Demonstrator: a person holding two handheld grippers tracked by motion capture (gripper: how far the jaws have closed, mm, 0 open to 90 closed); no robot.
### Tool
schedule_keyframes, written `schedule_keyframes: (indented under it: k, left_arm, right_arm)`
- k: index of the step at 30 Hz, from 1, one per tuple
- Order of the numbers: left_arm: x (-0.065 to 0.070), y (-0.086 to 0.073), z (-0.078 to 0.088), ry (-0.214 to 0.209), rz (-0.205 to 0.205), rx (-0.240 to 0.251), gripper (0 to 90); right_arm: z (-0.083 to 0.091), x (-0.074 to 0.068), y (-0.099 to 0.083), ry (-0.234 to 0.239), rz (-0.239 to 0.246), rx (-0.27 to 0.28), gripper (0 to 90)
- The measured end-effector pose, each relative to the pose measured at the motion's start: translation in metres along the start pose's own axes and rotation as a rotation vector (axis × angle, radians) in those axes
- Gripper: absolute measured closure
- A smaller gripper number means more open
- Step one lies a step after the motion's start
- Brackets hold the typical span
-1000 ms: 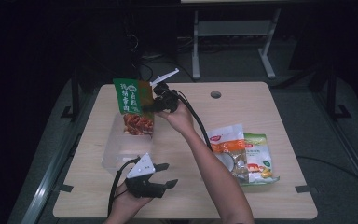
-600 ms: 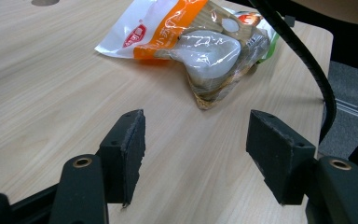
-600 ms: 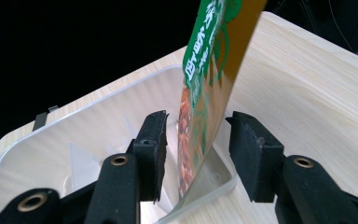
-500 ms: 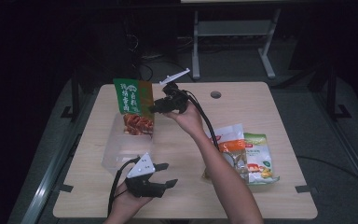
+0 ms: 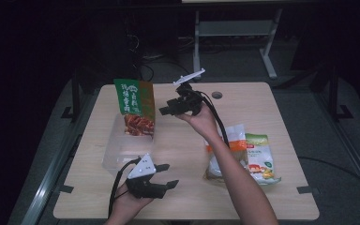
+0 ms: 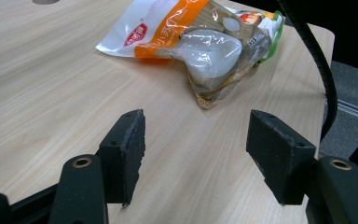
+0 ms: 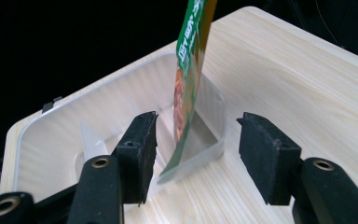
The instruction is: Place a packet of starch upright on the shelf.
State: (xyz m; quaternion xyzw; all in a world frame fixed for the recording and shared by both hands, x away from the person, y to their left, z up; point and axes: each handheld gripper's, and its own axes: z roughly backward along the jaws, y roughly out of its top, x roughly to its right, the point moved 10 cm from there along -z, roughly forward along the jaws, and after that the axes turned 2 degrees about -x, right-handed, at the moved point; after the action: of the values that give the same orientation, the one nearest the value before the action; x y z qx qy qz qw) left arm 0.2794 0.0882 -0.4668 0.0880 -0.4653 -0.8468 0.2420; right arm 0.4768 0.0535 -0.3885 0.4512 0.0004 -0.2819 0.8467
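Note:
A green and orange snack bag [image 5: 135,105] stands upright in a clear plastic container [image 5: 117,154] on the left of the table. My right gripper [image 5: 165,108] hovers just right of the bag, pointing at it. Its jaws have just been opening. In the right gripper view the bag [image 7: 190,70] rises ahead of the gap of the right gripper [image 7: 196,140], and neither pad touches it. The container's rim [image 7: 51,121] curves behind. My left gripper [image 5: 168,175] rests open near the front edge. The left gripper [image 6: 196,135] has nothing between its jaws.
An orange and white snack bag [image 5: 229,145] and a green and white one [image 5: 260,157] lie together at the table's right, also ahead of the left gripper [image 6: 200,42]. A round hole [image 5: 217,95] sits near the wooden table's [image 5: 262,108] far edge. A black cable trails from each gripper.
The right gripper has let go of the green bag and drawn back to the right, its jaws wider. The bag stays standing in the container. The left hand has kept still.

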Motion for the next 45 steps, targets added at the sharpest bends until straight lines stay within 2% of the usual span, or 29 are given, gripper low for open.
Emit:
schedule_keyframes:
  k: [9, 14, 19, 26, 27, 28, 33, 34, 38, 43, 45]
  left_arm:
    - [0.0, -0.001, 0.0, 0.001, 0.001, -0.007, 36.6]
    - [-0.001, -0.001, 0.0, 0.007, 0.0, -0.006, 36.3]
    - [0.0, -0.001, 0.0, 0.006, 0.005, -0.003, 36.2]
    - [0.0, -0.001, -0.001, 0.009, -0.002, -0.004, 35.9]
    - [-0.001, -0.001, -0.001, 0.012, -0.015, -0.005, 35.7]
    - [0.0, -0.001, -0.001, 0.009, -0.003, -0.006, 35.4]
    - [-0.001, -0.002, -0.001, 0.016, -0.011, -0.012, 35.3]
    - [-0.001, -0.003, -0.002, 0.012, -0.013, -0.021, 34.9]
    - [0.0, -0.003, -0.003, 0.011, -0.017, -0.014, 34.7]
    - [0.0, -0.003, -0.003, 0.012, -0.006, -0.019, 34.6]
    - [0.0, -0.003, -0.002, 0.012, -0.011, -0.019, 34.5]
  right_arm:
    - [0.022, 0.003, -0.014, -0.019, -0.006, -0.016, 40.8]
    - [0.031, 0.006, -0.029, -0.026, -0.015, -0.037, 39.5]
    - [0.039, 0.007, -0.035, -0.035, -0.02, -0.039, 38.2]
    - [0.054, 0.011, -0.048, -0.063, -0.027, -0.07, 35.9]
    - [0.056, 0.011, -0.05, -0.064, -0.027, -0.065, 36.0]
    - [0.061, 0.012, -0.054, -0.065, -0.035, -0.067, 35.8]
    - [0.072, 0.014, -0.066, -0.072, -0.054, -0.076, 34.2]
    - [0.078, 0.014, -0.071, -0.088, -0.06, -0.067, 34.2]
    - [0.089, 0.017, -0.084, -0.105, -0.078, -0.091, 33.5]
    - [0.1, 0.021, -0.095, -0.126, -0.099, -0.092, 33.5]
    - [0.106, 0.025, -0.107, -0.14, -0.117, -0.107, 33.5]
